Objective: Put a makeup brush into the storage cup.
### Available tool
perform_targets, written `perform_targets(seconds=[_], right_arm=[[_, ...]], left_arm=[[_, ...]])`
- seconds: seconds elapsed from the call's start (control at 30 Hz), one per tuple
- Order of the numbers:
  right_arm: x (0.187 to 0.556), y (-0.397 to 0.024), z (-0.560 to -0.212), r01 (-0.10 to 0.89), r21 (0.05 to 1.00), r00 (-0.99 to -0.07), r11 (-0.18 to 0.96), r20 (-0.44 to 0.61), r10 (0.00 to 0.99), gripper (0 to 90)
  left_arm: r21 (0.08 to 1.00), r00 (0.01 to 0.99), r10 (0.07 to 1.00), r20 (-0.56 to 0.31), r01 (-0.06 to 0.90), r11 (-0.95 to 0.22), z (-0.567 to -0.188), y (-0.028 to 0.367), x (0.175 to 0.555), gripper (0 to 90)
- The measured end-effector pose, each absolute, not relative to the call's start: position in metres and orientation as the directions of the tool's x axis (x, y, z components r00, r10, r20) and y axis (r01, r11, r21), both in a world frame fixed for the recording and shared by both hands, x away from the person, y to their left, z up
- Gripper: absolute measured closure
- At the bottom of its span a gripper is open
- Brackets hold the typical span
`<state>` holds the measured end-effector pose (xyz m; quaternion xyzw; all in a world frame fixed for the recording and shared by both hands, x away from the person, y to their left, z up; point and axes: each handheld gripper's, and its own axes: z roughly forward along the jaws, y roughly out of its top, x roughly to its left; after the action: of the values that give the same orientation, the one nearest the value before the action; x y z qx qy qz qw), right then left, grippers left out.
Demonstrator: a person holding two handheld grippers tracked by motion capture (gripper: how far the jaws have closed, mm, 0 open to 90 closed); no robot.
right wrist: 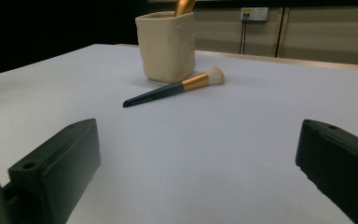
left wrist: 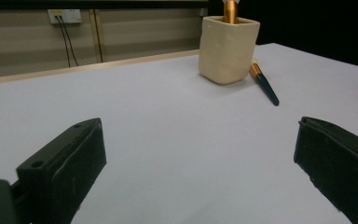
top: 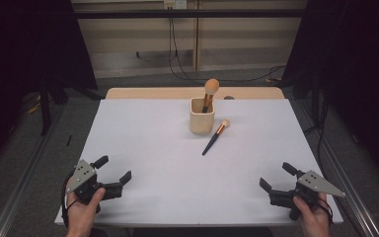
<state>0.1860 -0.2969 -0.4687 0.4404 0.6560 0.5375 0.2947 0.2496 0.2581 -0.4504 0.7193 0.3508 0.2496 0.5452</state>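
Brush (top: 216, 136) beside cup (top: 202, 116); left claw (top: 113, 171), right claw (top: 275, 177) apart, near front edge.

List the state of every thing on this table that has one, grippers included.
Left gripper: open, holding nothing.
Right gripper: open, holding nothing.
Cup: upright, one brush inside.
Brush in the cup: standing, head up.
Brush on the table: lying flat right of the cup, head towards it.

**Layout of the table**

The cup (top: 202, 116) stands at the far centre of the table (top: 143, 143) with 1 brush (top: 208, 95) upright in it. A 2nd brush (top: 215, 137) lies just right of the cup, handle pointing near. The left gripper (top: 112, 170) and right gripper (top: 276, 177) flank the near edge, well apart.
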Motion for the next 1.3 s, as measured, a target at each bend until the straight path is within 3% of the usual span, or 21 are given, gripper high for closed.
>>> perform_targets(seconds=[0.73, 1.2, 1.3], right_arm=[[0.188, -0.298, -0.465, 0.264, 0.964, -0.431, 0.021, 0.098, 0.897, 0.0], [0.221, -0.288, -0.452, 0.241, 0.966, -0.512, 0.094, 0.044, 0.858, 0.0], [0.233, -0.283, -0.451, 0.244, 0.969, -0.507, 0.044, 0.089, 0.858, 0.1]], left_arm=[[0.961, 0.619, 0.783, -0.057, 0.247, -0.125, -0.451, 0.257, 0.248, 2.3], [0.963, 0.626, 0.778, -0.052, 0.238, -0.127, -0.450, 0.257, 0.249, 2.3], [0.964, 0.621, 0.782, -0.052, 0.236, -0.123, -0.450, 0.258, 0.248, 2.3]])
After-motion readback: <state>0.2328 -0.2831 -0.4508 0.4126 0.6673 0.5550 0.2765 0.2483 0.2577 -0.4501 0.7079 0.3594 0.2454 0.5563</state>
